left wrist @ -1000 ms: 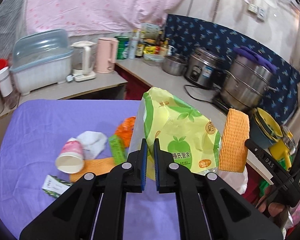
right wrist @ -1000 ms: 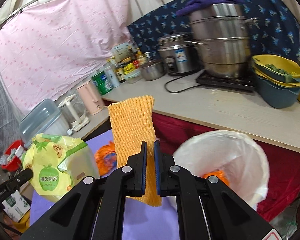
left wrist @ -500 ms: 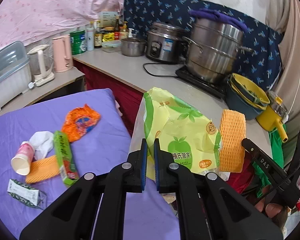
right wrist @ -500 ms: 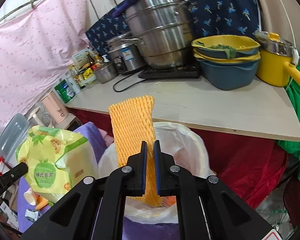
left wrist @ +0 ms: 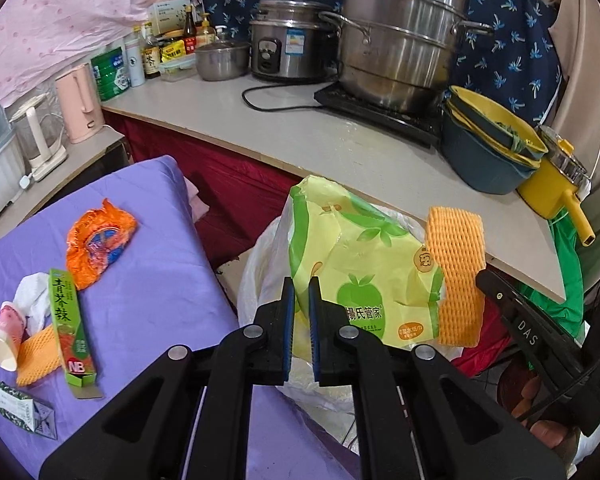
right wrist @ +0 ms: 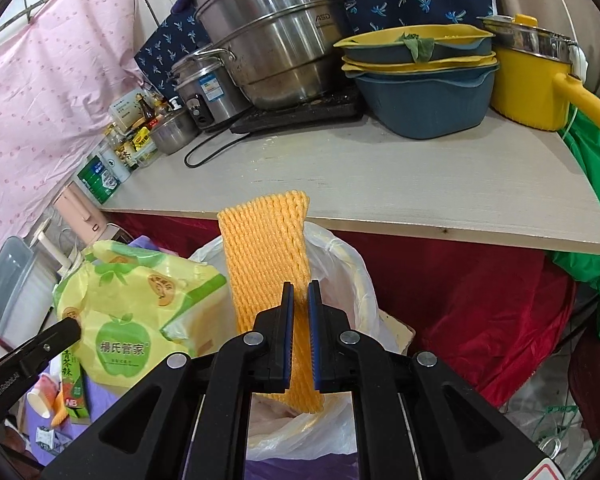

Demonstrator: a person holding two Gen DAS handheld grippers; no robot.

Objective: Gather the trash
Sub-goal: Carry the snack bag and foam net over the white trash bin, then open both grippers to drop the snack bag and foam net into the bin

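My left gripper (left wrist: 301, 280) is shut on a yellow-green plastic bag (left wrist: 352, 256) with an apple print, held over the white-lined trash bin (left wrist: 260, 272). My right gripper (right wrist: 301, 284) is shut on an orange foam net (right wrist: 266, 248), which hangs above the same bin (right wrist: 340, 272). Bag (right wrist: 132, 312) and net (left wrist: 456, 276) hang side by side. On the purple table (left wrist: 152, 280) lie an orange wrapper (left wrist: 96, 240), a green box (left wrist: 70, 328), a paper cup (left wrist: 4, 340), a tissue (left wrist: 32, 296), another foam net (left wrist: 36, 356) and a small carton (left wrist: 20, 408).
A pale counter (right wrist: 380, 176) runs behind the bin with a steel steamer (right wrist: 272, 40), a rice cooker (left wrist: 288, 52), stacked basins (right wrist: 420, 92) and a yellow pot (right wrist: 532, 80). Red cloth (right wrist: 480, 300) hangs under it. A pink kettle (left wrist: 78, 108) stands at the left.
Both grippers swung from over the table to the right and lower, with the bag and the foam net still in them. The bin now sits beneath both.
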